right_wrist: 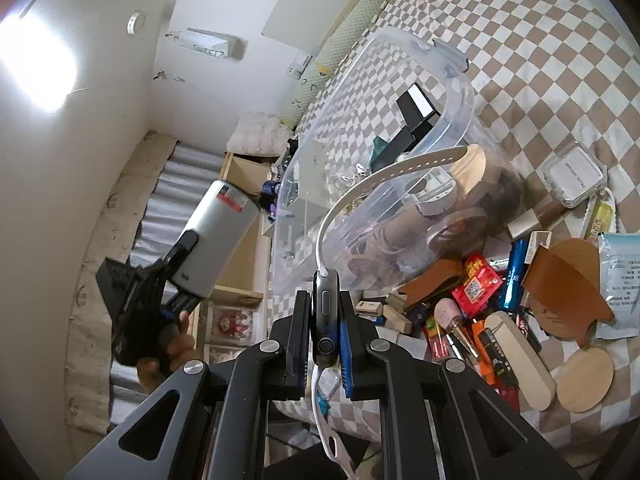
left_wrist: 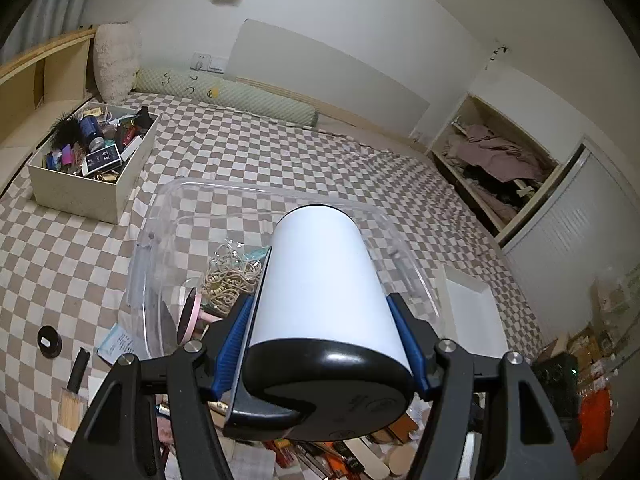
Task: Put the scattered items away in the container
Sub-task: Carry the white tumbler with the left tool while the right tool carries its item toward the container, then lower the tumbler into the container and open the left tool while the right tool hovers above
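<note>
Tumbler (left_wrist: 320, 280) lengthwise, base toward camera

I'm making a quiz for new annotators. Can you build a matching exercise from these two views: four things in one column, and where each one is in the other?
Things:
1. white cylinder
2. smartwatch
3. coiled cord
4. round wooden disc

Places:
A. lying on the checkered bedspread
B. clamped in the right tool
C. inside the clear bin
D. clamped in the left tool

Pairs: 1-D, 2-B, 3-C, 4-A
</note>
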### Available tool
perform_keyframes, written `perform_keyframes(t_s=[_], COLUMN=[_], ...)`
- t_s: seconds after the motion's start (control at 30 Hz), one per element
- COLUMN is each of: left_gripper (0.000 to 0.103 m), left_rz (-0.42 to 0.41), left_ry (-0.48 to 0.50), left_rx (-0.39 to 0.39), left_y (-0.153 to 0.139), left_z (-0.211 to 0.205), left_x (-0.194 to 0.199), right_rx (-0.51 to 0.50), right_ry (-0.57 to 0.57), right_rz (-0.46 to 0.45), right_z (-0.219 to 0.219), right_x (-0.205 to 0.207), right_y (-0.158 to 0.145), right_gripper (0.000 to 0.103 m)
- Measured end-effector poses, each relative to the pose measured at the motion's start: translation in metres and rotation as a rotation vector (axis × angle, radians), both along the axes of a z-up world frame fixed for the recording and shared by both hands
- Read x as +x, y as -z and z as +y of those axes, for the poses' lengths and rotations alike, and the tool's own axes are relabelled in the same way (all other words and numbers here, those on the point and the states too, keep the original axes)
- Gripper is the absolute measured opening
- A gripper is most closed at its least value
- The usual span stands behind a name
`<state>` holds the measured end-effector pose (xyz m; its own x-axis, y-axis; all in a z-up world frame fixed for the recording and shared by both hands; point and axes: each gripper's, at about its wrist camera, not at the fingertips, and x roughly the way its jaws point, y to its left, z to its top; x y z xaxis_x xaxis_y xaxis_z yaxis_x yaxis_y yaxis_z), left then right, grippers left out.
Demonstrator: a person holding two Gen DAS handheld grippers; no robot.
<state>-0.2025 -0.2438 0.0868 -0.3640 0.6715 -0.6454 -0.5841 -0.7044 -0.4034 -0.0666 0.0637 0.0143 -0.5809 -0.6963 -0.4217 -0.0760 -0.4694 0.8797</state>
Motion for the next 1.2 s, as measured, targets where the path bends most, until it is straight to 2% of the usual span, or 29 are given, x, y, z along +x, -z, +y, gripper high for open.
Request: perform_keyframes(t_s=[0.27,0.6,0.73,0.9,1.2], left_gripper=[0.066,0.066,0.066,0.066,0.066], left_rz=[-0.015,-0.041,-0.074,-0.093,-0.149], left_ry=[-0.043,-0.071,-0.058,-0.024,0.018], left_rx=[-0.062,-0.145,-0.170,-0.259,-0.340], left_y=[0.027,0.060,0.070,0.085,0.112], left_z=[0.019,0.042,0.053,0.071,0.080], left_x=[-0.027,-0.041,-0.045,-0.045,-0.049], right_rx=[0.000,0.065,0.098,0.153,0.224], right_ry=[-0.013,-0.037,-0.022,-0.002,0.033], right_rz=[-0.006,0.019,0.024,0.036,0.056], right_z=[-0.005,-0.018,-0.015,-0.012,-0.013], right_x=[-0.004,-0.032,-0.045,-0.064,-0.099], right_y=[-0.001,-0.022,-0.032,-0.051,-0.077], right_gripper=[0.014,0.014,0.014,0.014,0.014])
